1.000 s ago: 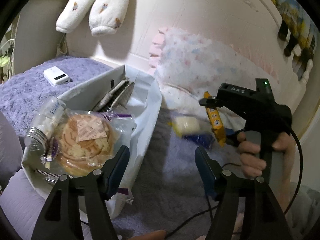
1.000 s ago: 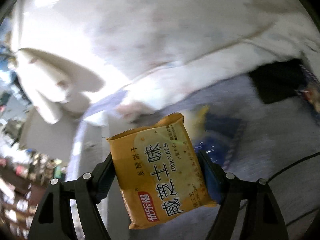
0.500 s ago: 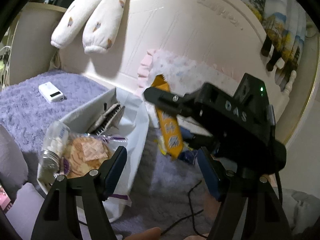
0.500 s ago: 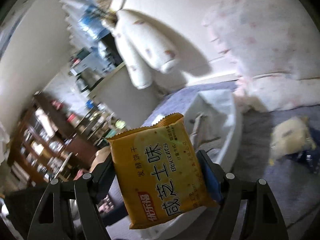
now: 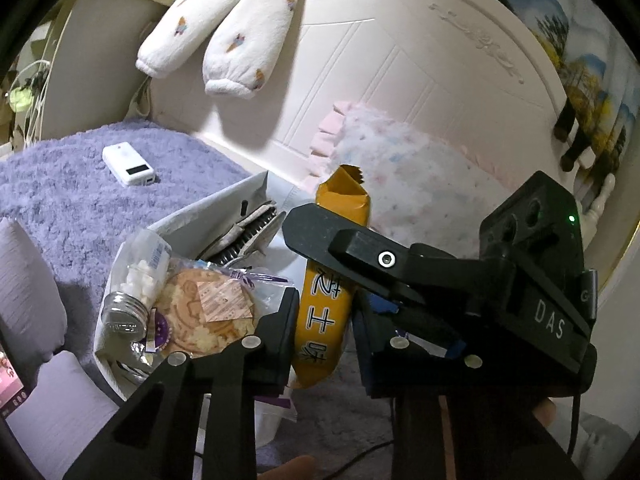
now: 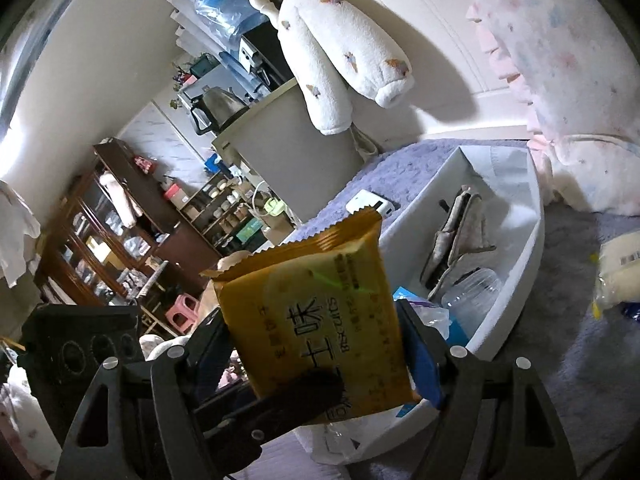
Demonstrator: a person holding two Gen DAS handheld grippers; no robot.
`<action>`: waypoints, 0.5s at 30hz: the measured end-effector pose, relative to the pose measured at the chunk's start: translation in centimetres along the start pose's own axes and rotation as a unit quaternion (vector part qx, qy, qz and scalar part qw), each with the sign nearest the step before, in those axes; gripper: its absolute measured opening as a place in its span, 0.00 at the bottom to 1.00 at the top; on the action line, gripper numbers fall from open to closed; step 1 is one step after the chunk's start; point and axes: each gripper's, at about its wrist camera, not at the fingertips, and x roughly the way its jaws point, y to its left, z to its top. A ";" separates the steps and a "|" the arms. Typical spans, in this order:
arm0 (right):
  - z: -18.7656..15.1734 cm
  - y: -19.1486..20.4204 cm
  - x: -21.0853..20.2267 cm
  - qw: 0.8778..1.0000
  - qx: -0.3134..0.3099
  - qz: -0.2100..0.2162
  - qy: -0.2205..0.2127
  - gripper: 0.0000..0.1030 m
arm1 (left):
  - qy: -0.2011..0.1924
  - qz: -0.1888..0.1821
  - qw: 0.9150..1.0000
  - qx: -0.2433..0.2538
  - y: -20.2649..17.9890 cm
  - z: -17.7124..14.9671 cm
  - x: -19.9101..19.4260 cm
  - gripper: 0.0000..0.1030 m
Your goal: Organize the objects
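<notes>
My right gripper [image 6: 318, 348] is shut on a yellow biscuit packet [image 6: 320, 312] and holds it upright beside the white storage bin [image 6: 520, 264]. In the left wrist view the same packet [image 5: 332, 280] hangs between the fingers of my left gripper [image 5: 326, 328], whose jaws have closed in around its lower half; whether they press it I cannot tell. The right gripper's black body [image 5: 480, 292] crosses that view. The bin [image 5: 224, 204] holds a bag of round crackers [image 5: 208, 312], a jar of white sweets [image 5: 136, 288] and a grey brush [image 5: 248, 232].
The bin stands on a purple fuzzy blanket [image 5: 80, 200] with a white power bank [image 5: 128, 164]. A pastel pillow [image 5: 408, 176] leans on the headboard. A pale packet [image 6: 620, 268] lies on the blanket right of the bin. A cable runs along the bed below.
The right gripper has swung left with the packet from over the blanket to the bin's front. The packet now sits between the left gripper's fingers, which have narrowed around it.
</notes>
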 end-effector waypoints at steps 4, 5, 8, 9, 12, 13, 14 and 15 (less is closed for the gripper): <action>-0.2 -0.6 0.0 1.000 0.014 0.004 0.001 0.73 | -0.011 0.059 0.998 0.007 0.0 -0.2 0.1 0.19; -0.2 -0.8 -0.2 1.000 0.018 0.001 -0.005 0.73 | -0.009 0.073 0.997 0.001 0.4 -0.1 0.2 0.19; -0.1 -1.0 -0.6 1.000 0.018 -0.004 -0.011 0.73 | -0.011 0.082 0.996 -0.039 2.1 0.0 0.1 0.19; -0.1 -1.0 -0.6 1.000 0.018 -0.006 -0.011 0.73 | -0.011 0.081 0.996 -0.047 2.5 0.1 0.0 0.19; -0.2 -1.0 -0.2 1.000 0.017 -0.010 0.002 0.73 | -0.021 0.110 0.992 -0.051 2.8 0.2 -0.3 0.20; -0.3 -1.0 0.0 1.000 0.014 -0.015 0.008 0.73 | -0.023 0.129 0.990 -0.047 2.9 0.3 -0.2 0.24; -0.3 -1.0 0.2 1.000 0.012 -0.019 0.011 0.73 | -0.025 0.159 0.986 -0.041 2.9 0.3 -0.2 0.30; -0.4 -0.9 0.4 0.999 0.006 -0.027 0.016 0.73 | -0.025 0.178 0.983 -0.037 2.7 0.3 -0.2 0.44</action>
